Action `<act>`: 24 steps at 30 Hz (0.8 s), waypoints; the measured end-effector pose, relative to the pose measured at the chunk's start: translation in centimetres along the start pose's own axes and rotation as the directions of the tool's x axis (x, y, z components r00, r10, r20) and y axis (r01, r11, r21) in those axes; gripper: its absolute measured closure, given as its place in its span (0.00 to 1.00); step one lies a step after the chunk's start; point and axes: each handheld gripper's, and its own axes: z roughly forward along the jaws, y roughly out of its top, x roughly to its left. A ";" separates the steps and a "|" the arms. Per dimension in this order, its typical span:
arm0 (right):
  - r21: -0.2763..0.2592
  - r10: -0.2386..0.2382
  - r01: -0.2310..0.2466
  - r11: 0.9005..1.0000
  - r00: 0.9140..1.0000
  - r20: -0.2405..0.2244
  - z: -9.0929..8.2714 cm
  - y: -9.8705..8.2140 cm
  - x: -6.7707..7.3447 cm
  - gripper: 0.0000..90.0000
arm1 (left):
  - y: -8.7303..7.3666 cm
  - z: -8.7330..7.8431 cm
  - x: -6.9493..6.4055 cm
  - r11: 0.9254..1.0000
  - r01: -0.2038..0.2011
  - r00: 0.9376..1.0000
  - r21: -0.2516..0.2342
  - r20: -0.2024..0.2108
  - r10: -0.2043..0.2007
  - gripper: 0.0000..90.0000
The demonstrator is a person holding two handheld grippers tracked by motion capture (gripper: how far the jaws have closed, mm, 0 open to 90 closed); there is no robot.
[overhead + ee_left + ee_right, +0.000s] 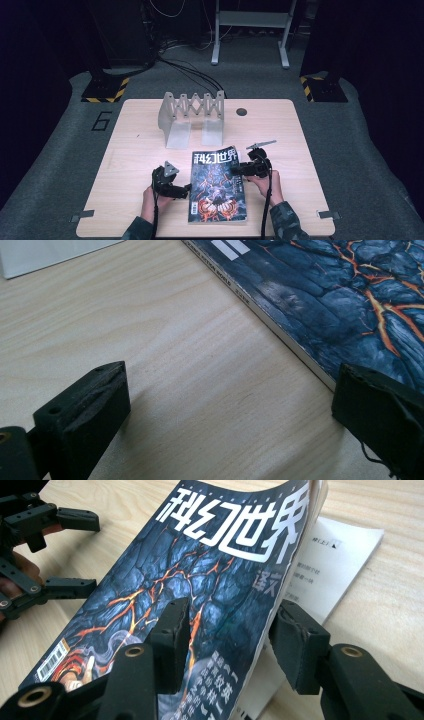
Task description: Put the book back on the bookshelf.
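The right gripper straddles the magazine cover's lifted free edge, jaws part-closed but not pinching, apparently to peel it open. The left gripper rests spread at the spine near the table's front edge, likely bracing.

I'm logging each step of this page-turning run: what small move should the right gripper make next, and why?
Probably close the right gripper a little further. The magazine cover's free edge is already raised off the white page and sits between the jaws, one over the cover, one beneath, apparently not yet pinched. The left gripper stands open beside the spine.
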 end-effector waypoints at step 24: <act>0.030 -0.003 0.004 1.000 1.000 -0.022 3.7 2.6 -0.4 0.59 | 0.0 0.0 0.0 1.000 -0.002 1.000 0.002 0.004 0.002 0.02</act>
